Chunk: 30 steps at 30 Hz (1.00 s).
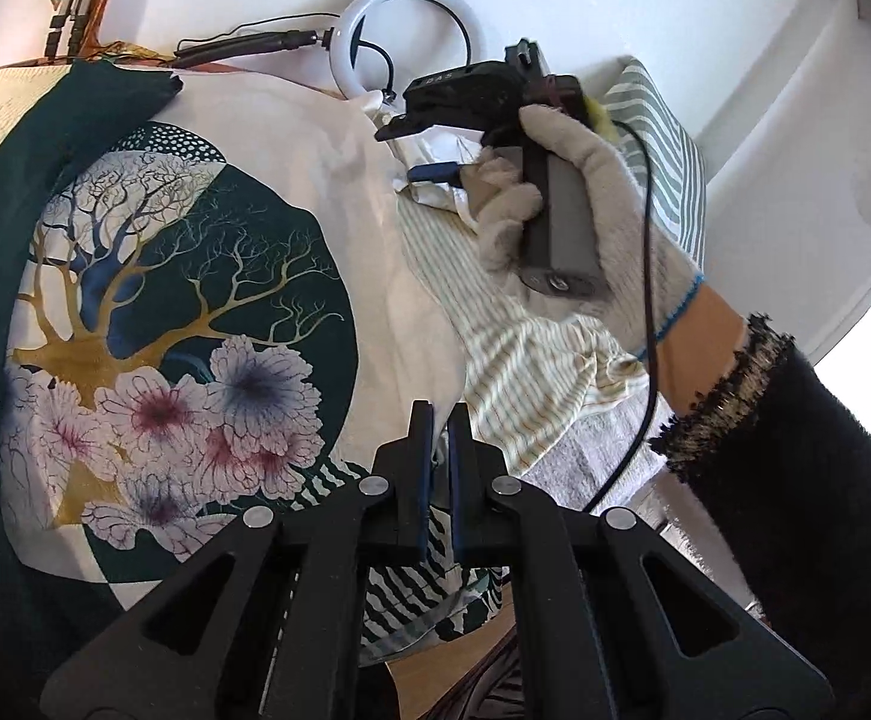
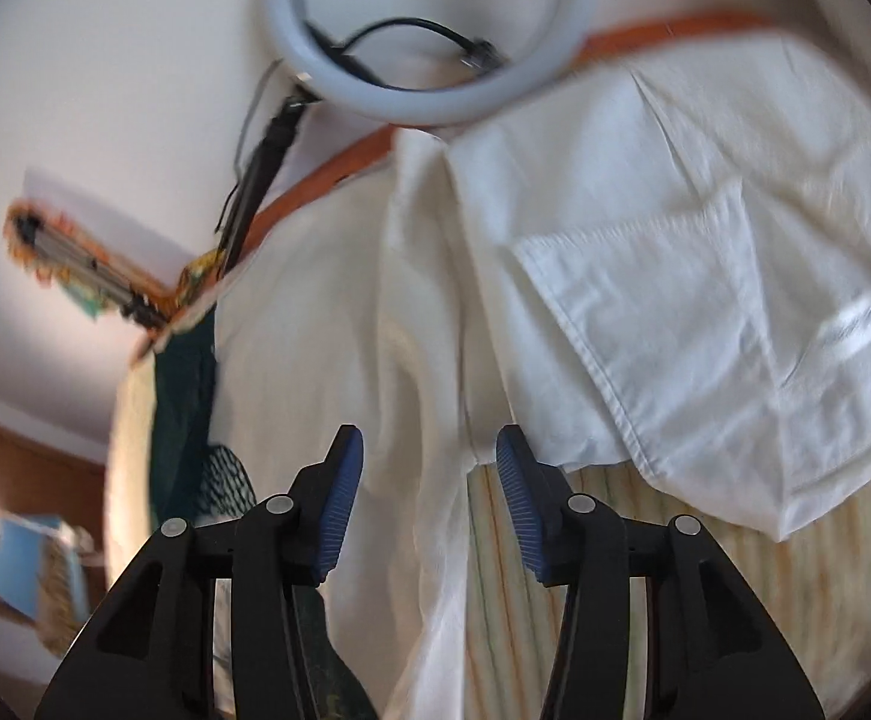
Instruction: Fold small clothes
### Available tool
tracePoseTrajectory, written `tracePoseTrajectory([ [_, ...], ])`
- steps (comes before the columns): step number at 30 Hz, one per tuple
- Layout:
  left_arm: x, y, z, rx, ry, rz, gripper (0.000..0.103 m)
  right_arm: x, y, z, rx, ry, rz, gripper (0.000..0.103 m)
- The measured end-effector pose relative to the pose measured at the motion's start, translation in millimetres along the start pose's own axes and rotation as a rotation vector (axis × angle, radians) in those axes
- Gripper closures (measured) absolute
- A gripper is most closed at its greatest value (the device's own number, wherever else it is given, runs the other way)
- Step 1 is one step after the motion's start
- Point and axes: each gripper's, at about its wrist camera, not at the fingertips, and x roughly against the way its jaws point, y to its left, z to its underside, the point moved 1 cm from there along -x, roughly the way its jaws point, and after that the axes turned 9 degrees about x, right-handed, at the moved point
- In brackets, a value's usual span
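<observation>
A white garment (image 2: 675, 276) lies partly folded on top of a striped cloth (image 2: 795, 588); in the left wrist view the white garment (image 1: 429, 150) is bunched at the far side. My right gripper (image 2: 429, 480) is open just above its rumpled left edge; it also shows in the left wrist view (image 1: 411, 147), held by a gloved hand (image 1: 585, 222). My left gripper (image 1: 440, 420) has its jaws nearly together over the edge of the striped cloth (image 1: 531, 360); whether it pinches fabric is hidden.
A tablecloth printed with a tree and flowers (image 1: 183, 312) covers the table. A ring light (image 1: 411, 42) with a cable stands at the far edge by the white wall; it also shows in the right wrist view (image 2: 411, 30).
</observation>
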Motion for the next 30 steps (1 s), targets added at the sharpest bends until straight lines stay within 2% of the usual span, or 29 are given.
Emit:
tracePoseTrajectory([
  [2,-2,-2,0,-0.008,0.007,0.001,0.101,-10,-10,-2,-0.062,0.0,-0.028,0.057],
  [4,-5,-2,0,-0.01,0.015,0.005,0.101,-18,-14,-4,-0.078,-0.009,-0.028,0.063],
  [5,-5,-2,0,-0.011,0.015,0.006,0.101,-20,-14,-6,-0.069,-0.018,-0.02,0.079],
  [6,-6,-2,-1,-0.011,0.017,0.007,0.101,-23,-12,-9,-0.058,-0.012,-0.016,0.102],
  [11,-4,5,-2,-0.002,0.019,0.011,0.101,-17,10,-16,0.041,-0.034,0.064,0.101],
  [14,2,16,-1,0.027,0.019,0.017,0.101,-12,39,-20,0.157,-0.045,0.136,0.101],
  [18,16,34,1,0.063,0.014,0.015,0.101,-19,88,-19,0.315,-0.03,0.185,0.101],
  [24,45,65,3,0.125,-0.015,-0.006,0.101,-55,162,-5,0.528,0.019,0.232,0.101],
  [30,60,88,9,0.139,-0.032,-0.058,0.101,-98,205,14,0.639,0.075,0.254,0.101],
])
